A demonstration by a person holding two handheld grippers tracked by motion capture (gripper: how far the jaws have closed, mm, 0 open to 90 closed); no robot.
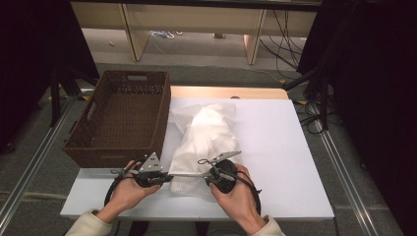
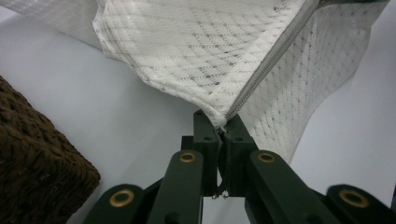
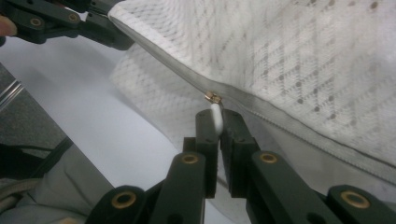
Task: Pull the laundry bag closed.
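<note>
Right gripper (image 3: 218,125) pinching zipper pull (image 3: 215,114), left gripper (image 2: 223,125) clamping mesh bag (image 1: 206,135) corner, contents hidden

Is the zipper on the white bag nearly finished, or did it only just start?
Done: the left gripper is shut on the mesh bag at the zipper's end, and the right gripper is shut on the zipper pull. In hand: the pull sits partway along the zipper, between the two grippers. Which way it is going I cannot tell. The brown basket beside the bag has nothing in it.
</note>
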